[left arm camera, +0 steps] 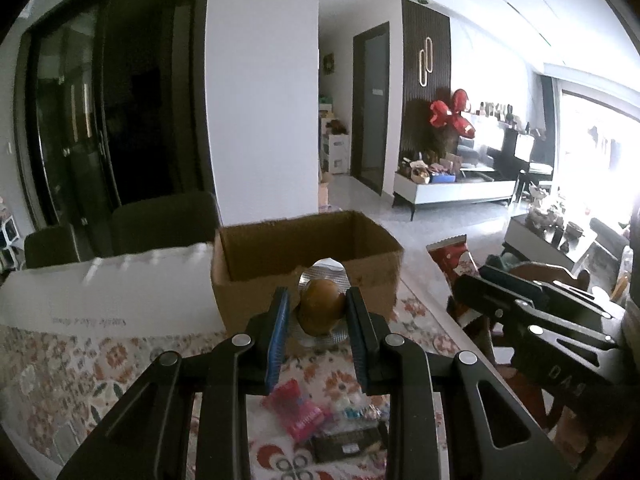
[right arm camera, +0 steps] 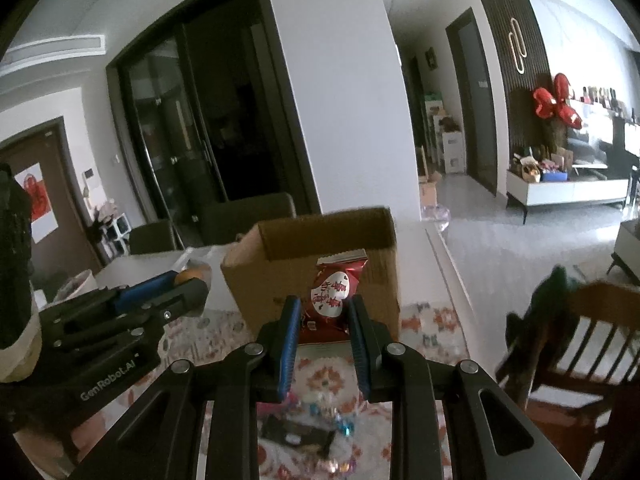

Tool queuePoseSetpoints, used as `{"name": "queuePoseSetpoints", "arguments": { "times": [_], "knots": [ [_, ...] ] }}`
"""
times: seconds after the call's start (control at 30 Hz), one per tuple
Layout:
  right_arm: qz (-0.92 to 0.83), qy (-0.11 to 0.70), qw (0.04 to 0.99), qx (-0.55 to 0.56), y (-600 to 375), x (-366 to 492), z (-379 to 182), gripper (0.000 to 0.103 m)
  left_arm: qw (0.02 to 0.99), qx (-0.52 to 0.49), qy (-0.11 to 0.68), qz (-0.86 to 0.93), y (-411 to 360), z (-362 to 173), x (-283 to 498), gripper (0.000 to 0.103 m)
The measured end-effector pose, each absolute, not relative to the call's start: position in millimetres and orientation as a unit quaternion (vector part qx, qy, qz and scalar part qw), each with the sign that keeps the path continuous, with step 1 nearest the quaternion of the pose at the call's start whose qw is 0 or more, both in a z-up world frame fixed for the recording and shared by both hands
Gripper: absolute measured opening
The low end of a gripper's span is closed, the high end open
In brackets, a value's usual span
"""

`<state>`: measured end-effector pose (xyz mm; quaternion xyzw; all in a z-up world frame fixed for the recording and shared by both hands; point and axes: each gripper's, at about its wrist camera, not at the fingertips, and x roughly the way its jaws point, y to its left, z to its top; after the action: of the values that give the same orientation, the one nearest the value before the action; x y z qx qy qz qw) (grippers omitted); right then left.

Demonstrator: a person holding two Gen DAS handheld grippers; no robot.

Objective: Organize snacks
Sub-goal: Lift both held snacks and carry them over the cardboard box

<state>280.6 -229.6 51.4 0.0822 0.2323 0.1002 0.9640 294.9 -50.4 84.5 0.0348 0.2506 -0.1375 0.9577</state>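
A table (left arm camera: 132,360) under a flowered cloth fills the lower part of both views; on it stands an open cardboard box (left arm camera: 304,252), its mouth upward and its brown near wall directly ahead of both tools; a long white box (left arm camera: 104,296) lies just beside it on the left, seen whole in the left wrist view and only as a sliver in the right one. A wooden chair (right arm camera: 576,344) stands off the table's right edge, plain in the right wrist view and mostly hidden behind the other tool in the left one. The left gripper (left arm camera: 318,308) is held above the cloth in front of the box, its jaws pinching a round brown snack in a clear wrapper (left arm camera: 320,308); the right gripper (right arm camera: 325,312) hangs beside it, its jaws pinching a red snack packet with a white heart (right arm camera: 332,292), whose top edge overlaps the box's near wall. Each view catches the other tool from the side. Below the jaws, on the cloth, lies a small heap of loose snacks (left arm camera: 320,424): a pink packet, a dark bar, small foil sweets; they are blurred in the right wrist view.
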Motion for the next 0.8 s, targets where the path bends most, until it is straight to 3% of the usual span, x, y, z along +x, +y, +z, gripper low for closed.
{"name": "queuePoseSetpoints", "arguments": {
  "times": [0.33,0.8],
  "knots": [
    [0.119,0.224,0.965,0.062,-221.8,337.0,75.3,0.026,0.959,0.037,0.249,-0.129,-46.1,100.7,348.1,0.028],
    [0.126,0.260,0.956,0.049,-218.5,414.8,75.8,0.026,0.941,0.041,0.310,-0.127,-54.3,100.3,436.3,0.029]
  ]
}}
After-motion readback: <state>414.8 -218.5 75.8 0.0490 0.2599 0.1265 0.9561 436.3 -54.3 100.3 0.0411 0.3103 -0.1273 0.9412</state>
